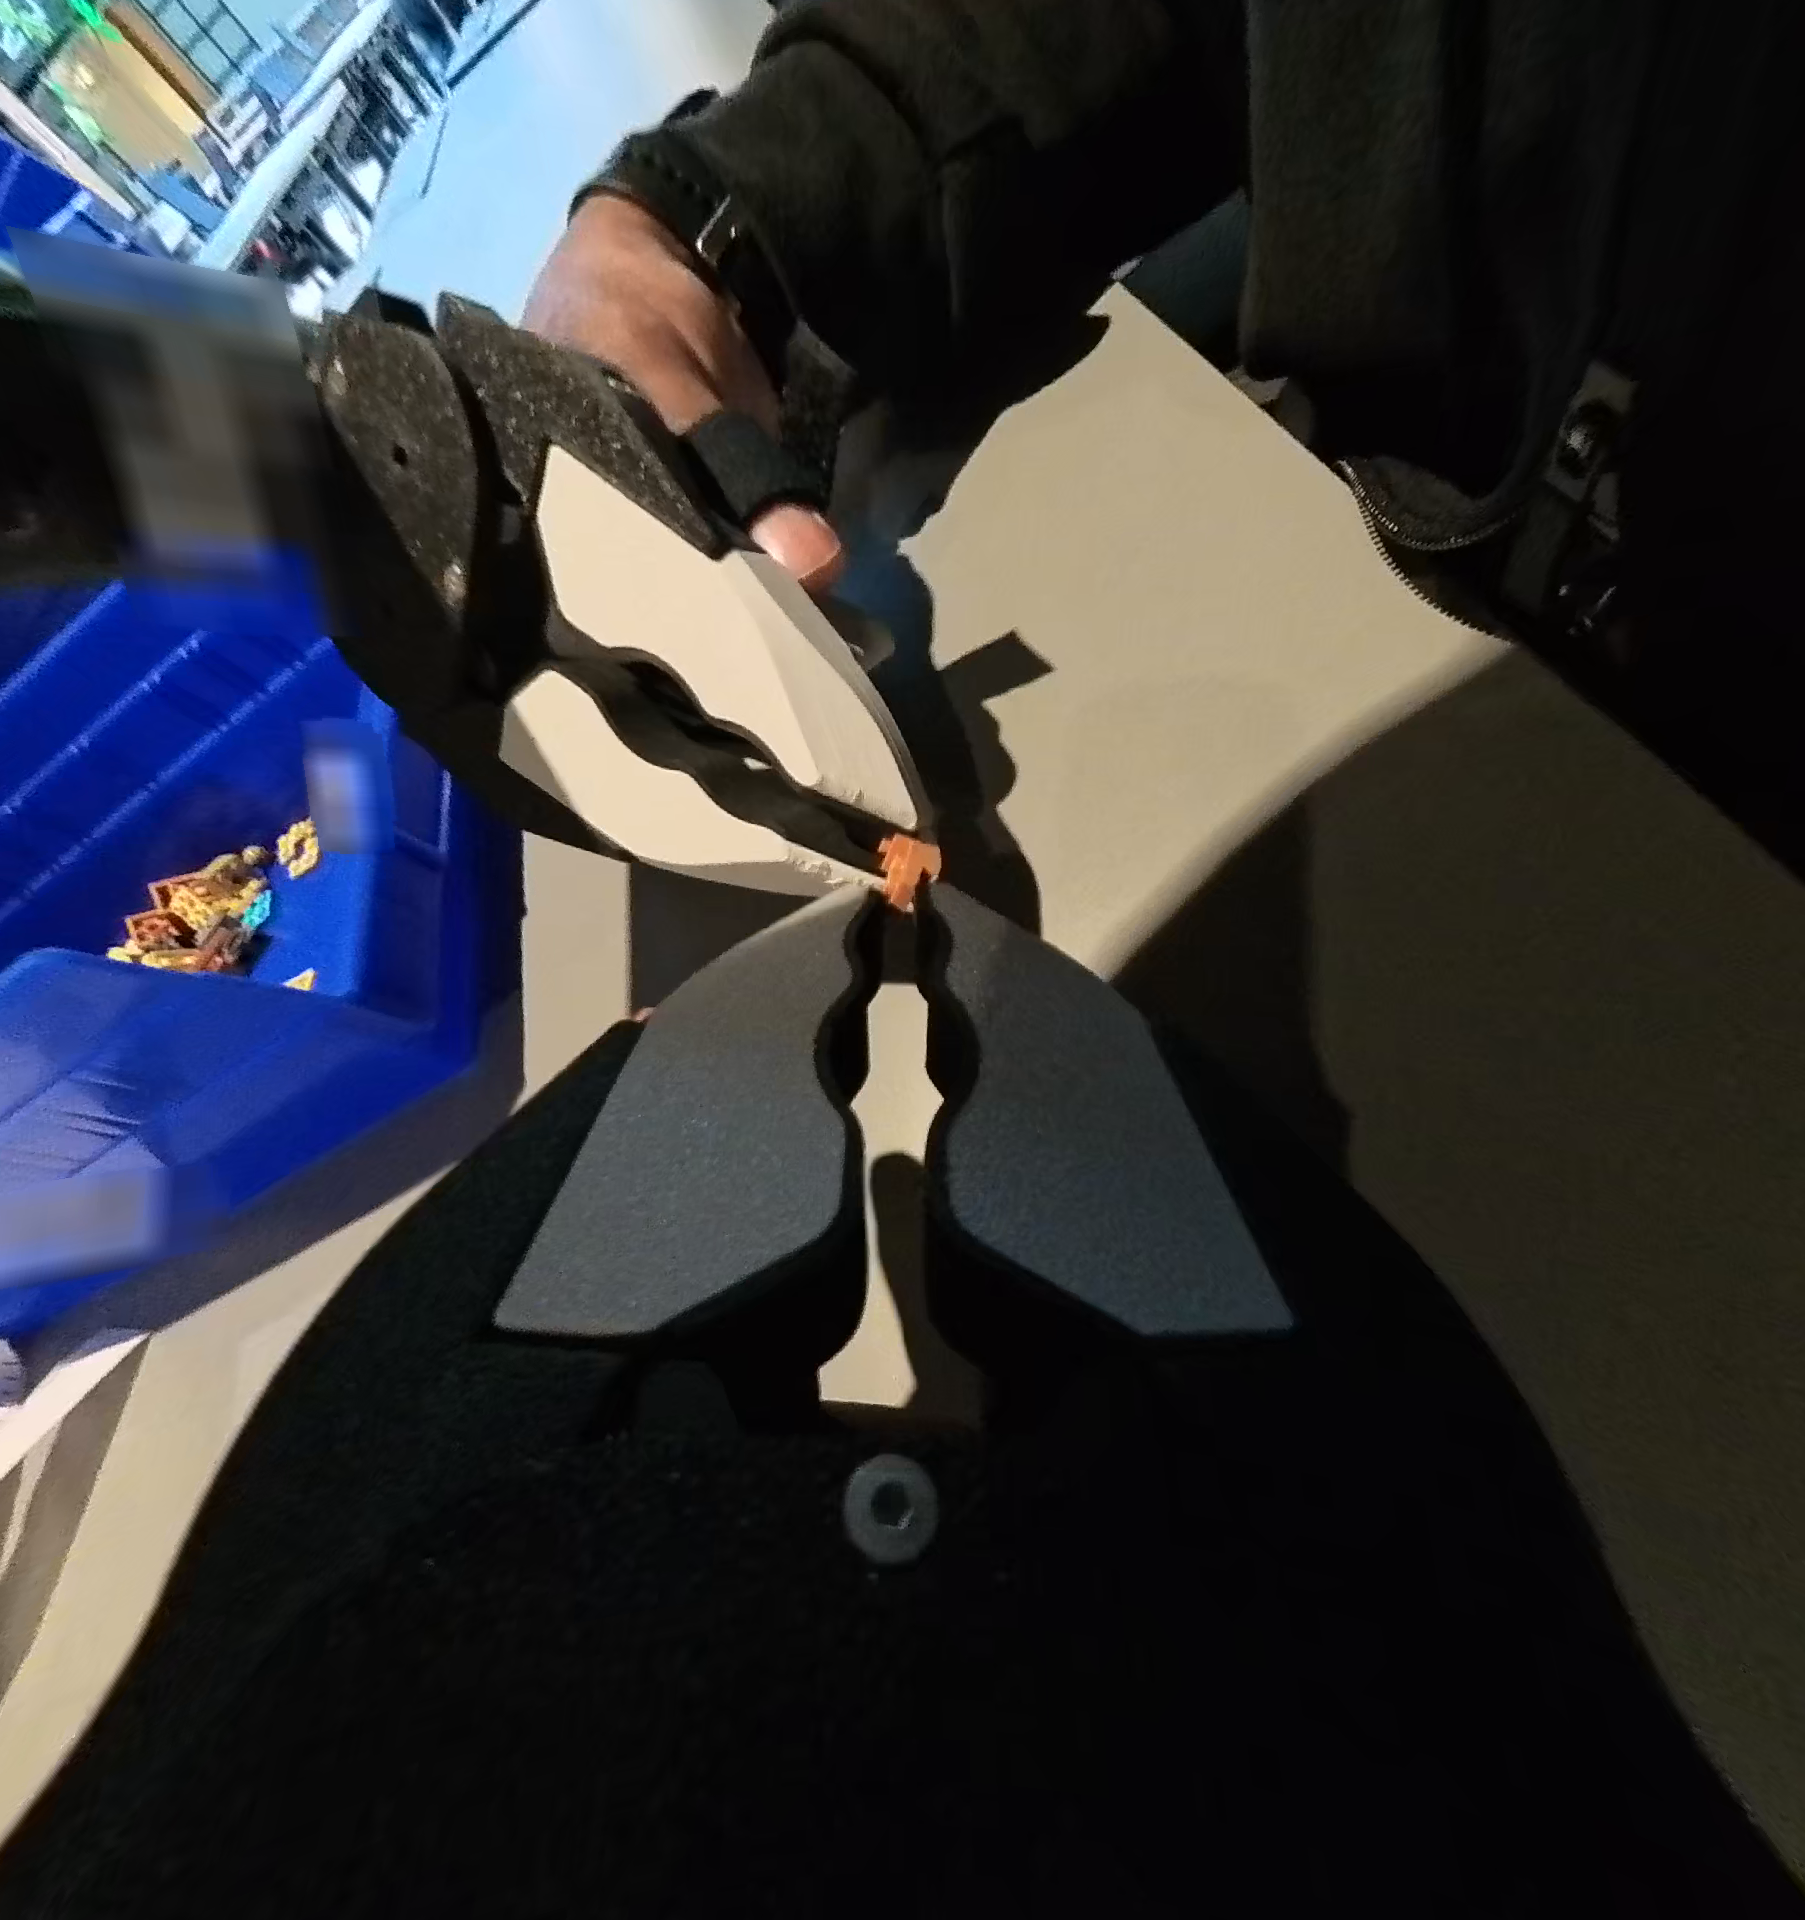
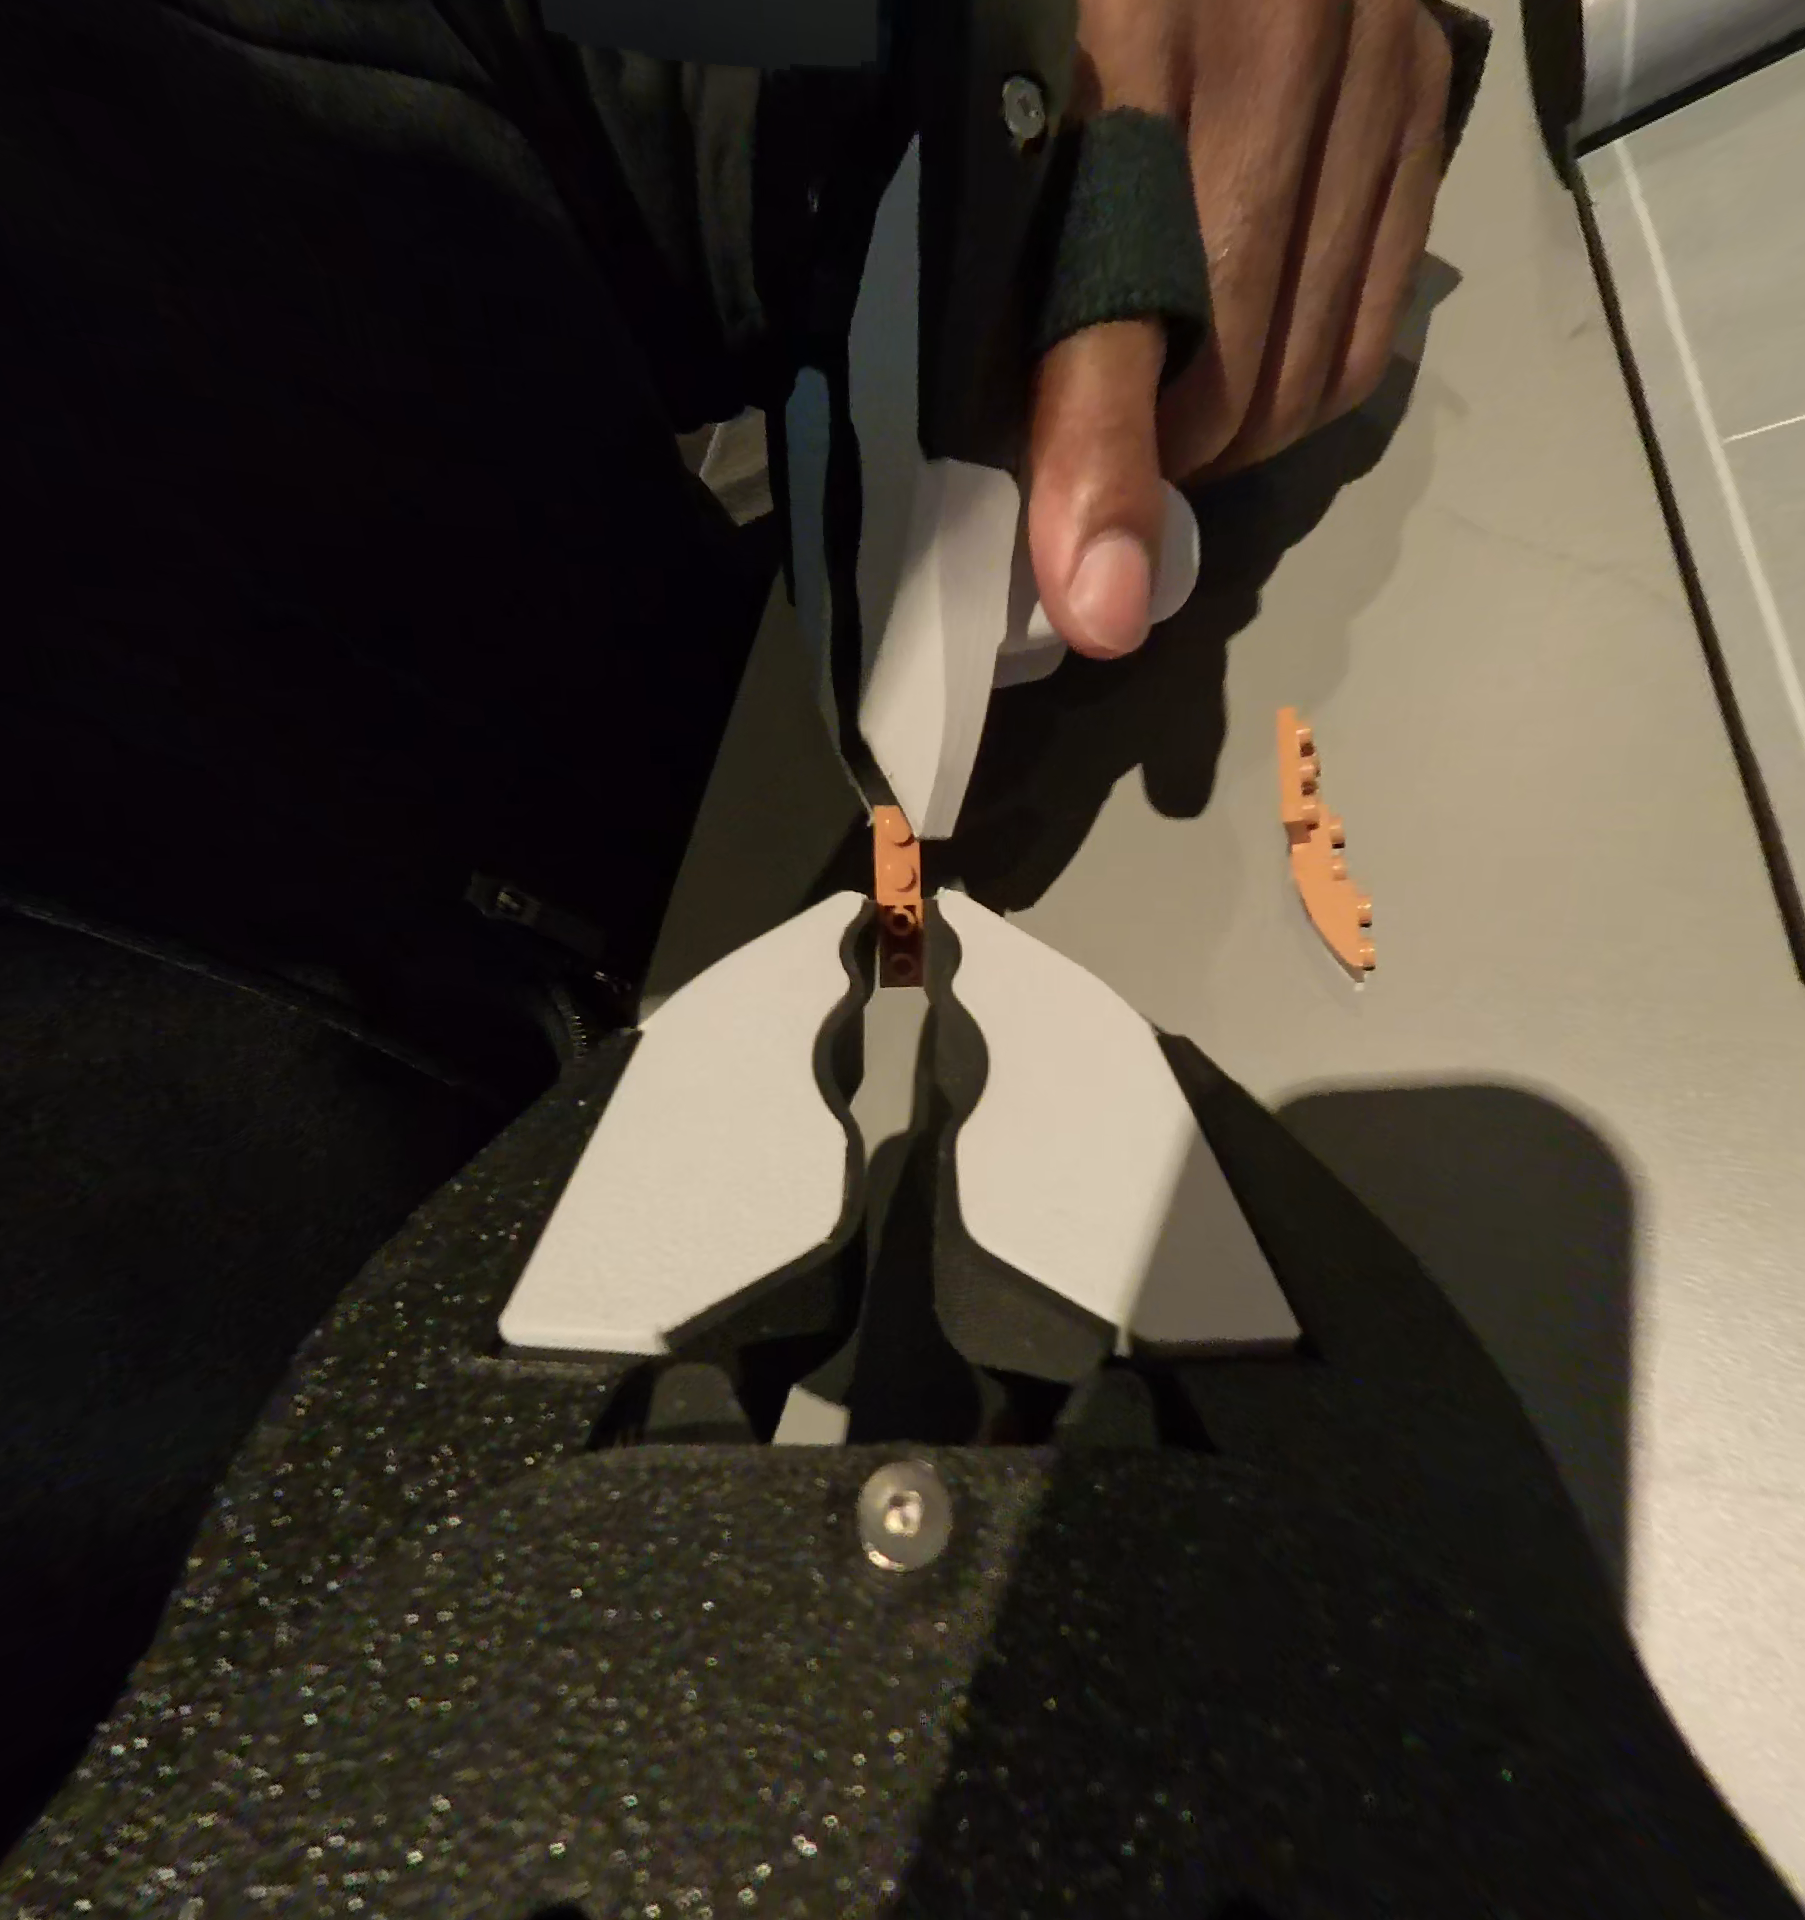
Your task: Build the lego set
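My two grippers meet tip to tip above the pale table (image 2: 1293, 1039). In the right wrist view my right gripper (image 2: 898, 925) is shut on a small dark brown lego plate (image 2: 900, 954). My left gripper (image 2: 903, 821) comes down from above, shut on a small orange lego plate (image 2: 898, 864). The two plates touch end to end. In the left wrist view my left gripper (image 1: 900, 914) is at the bottom with the orange piece (image 1: 908, 871) at its tips. My right gripper (image 1: 872, 868) reaches in from the upper left; the brown plate is hidden there.
A curved orange lego plate (image 2: 1329, 847) lies on the table to the right. A flat grey sheet with a dark edge (image 2: 1760, 520) lies at the far right. A blue bin (image 1: 150, 1091) with several lego pieces (image 1: 202, 920) stands on the left. A person in dark clothes is close behind. The tips of both grippers are at nearly the same place.
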The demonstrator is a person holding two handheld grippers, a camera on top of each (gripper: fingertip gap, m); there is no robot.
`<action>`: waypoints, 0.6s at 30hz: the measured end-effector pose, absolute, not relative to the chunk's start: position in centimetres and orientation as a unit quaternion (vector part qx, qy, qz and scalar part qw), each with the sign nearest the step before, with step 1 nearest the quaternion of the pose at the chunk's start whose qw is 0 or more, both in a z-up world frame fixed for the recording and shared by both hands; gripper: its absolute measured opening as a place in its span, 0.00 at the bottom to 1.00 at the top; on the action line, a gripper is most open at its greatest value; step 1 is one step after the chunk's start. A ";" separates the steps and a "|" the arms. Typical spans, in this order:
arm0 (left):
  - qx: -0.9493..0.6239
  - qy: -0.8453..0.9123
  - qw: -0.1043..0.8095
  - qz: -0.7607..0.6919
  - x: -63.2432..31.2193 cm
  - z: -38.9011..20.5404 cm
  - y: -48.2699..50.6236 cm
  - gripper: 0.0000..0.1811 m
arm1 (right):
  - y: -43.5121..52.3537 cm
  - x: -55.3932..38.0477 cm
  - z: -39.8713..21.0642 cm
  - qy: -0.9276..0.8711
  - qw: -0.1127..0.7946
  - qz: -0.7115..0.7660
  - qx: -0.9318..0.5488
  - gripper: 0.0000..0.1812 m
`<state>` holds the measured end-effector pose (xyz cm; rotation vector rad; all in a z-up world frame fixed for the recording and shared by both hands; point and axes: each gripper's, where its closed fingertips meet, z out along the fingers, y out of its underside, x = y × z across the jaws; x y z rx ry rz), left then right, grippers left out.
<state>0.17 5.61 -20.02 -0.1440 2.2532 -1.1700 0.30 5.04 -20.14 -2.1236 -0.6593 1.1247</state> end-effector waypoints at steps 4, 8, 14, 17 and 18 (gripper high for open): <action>-0.038 0.844 0.315 -0.433 0.2 -19.9 5.6 0.03 | 5.0 0.3 -20.0 -0.245 0.319 0.438 -0.804 0.04; -0.011 0.844 0.335 -0.419 0.0 -20.0 5.5 0.03 | 4.9 0.1 -20.1 -0.250 0.314 0.437 -0.805 0.04; 0.023 0.843 0.348 -0.411 -0.5 -20.2 5.0 0.02 | 4.4 -0.3 -20.3 -0.261 0.298 0.443 -0.804 0.05; 0.036 0.840 0.363 -0.402 -0.5 -20.2 5.0 0.03 | 4.4 -0.3 -20.3 -0.260 0.297 0.445 -0.803 0.05; 0.039 0.839 0.367 -0.400 -0.4 -20.1 5.0 0.03 | 4.4 -0.3 -20.3 -0.259 0.298 0.446 -0.803 0.04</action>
